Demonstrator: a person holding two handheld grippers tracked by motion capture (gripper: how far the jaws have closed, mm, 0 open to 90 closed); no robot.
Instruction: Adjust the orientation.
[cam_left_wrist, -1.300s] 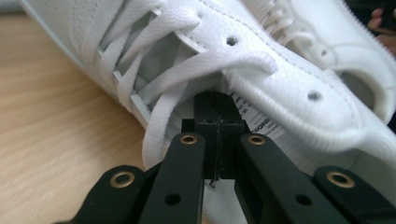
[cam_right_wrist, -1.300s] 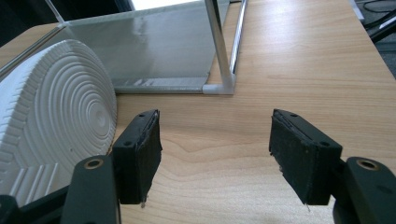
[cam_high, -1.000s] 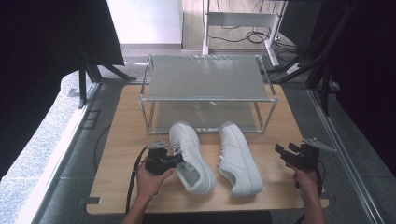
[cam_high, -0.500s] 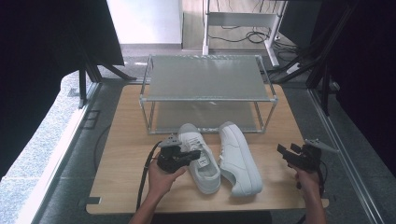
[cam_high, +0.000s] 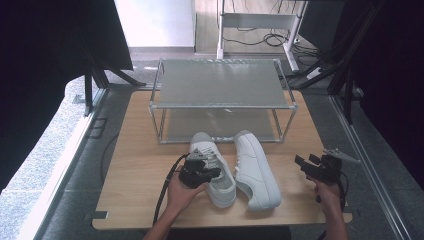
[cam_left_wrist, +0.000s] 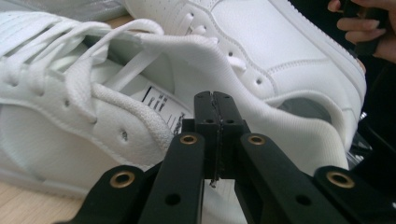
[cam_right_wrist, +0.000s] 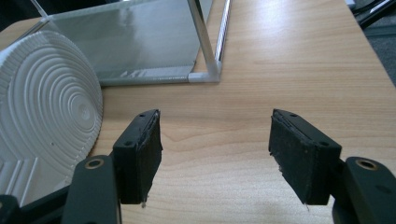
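Wooden surface (cam_high: 135, 175) carries a metal two-tier rack (cam_high: 220, 95) at its far side, with two white sneakers in front of it. Left tongs (cam_left_wrist: 212, 100), clenched, press against the collar of the left sneaker (cam_high: 214, 165). Just beside it, the right sneaker (cam_high: 256, 167) lies tipped on its side. Farther right, the right tongs (cam_right_wrist: 215, 140) gape wide, grasping nothing, over bare wood.

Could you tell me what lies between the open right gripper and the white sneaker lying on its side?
Nothing: in the high view, only bare light wooden tabletop separates the right gripper from the tipped white leather sneaker. The right gripper view shows its ridged sole beside the left jaw.
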